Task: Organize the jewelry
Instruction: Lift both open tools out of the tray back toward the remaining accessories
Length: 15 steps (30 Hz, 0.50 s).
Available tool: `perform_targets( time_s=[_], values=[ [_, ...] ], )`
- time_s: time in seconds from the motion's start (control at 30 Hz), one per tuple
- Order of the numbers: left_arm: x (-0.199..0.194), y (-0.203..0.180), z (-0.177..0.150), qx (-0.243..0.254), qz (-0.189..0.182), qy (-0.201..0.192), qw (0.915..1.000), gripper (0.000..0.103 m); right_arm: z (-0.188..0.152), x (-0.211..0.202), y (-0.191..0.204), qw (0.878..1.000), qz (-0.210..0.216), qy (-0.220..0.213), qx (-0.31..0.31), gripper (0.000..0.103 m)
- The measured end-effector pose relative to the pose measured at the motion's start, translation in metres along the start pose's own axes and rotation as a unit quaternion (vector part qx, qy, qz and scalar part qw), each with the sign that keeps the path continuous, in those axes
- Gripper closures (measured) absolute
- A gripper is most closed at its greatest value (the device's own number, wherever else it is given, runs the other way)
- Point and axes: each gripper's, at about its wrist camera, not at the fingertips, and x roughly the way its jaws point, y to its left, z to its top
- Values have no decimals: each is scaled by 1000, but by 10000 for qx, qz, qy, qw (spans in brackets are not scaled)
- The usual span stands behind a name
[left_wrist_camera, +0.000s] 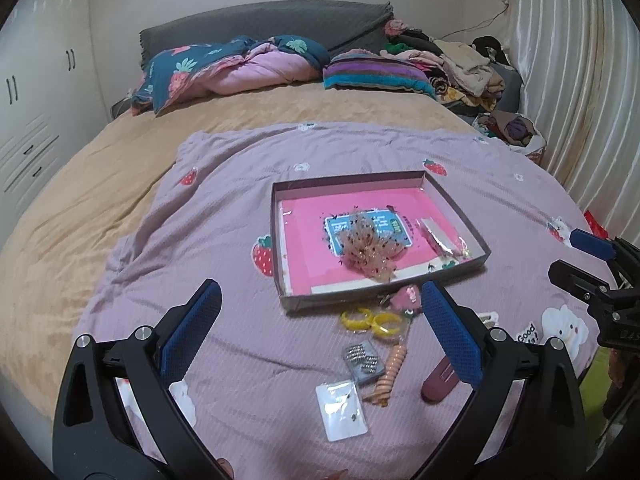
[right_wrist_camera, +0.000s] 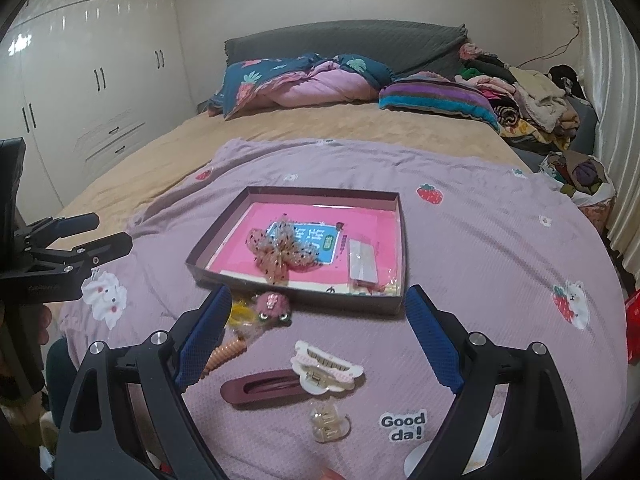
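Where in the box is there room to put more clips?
Free: the pink floor left of the spotted mesh bow, up to the shallow dark cardboard box wall, and along its far wall. Crowded: the right side, around the clear packet.

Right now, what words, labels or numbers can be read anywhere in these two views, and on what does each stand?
"Good da!" on a white patch of the purple blanket.
Large characters on the blue label of the pink sheet in the box: too blurred to read.
Embossed lettering on the left gripper's body, in the right wrist view: too small to read.
Nothing else legible.
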Motion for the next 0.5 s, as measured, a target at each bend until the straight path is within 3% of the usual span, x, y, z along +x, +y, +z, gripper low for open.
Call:
perform_targets(
  time_s=[0.27,0.5],
  values=[
    [6,4,-12,-24,50,165,9998,10,-13,7,5,9999,29,162,-22,15],
    [25,9,-32,-79,2,545,9985,10,-27,21,2,9991,10,419,-2,15]
  ],
)
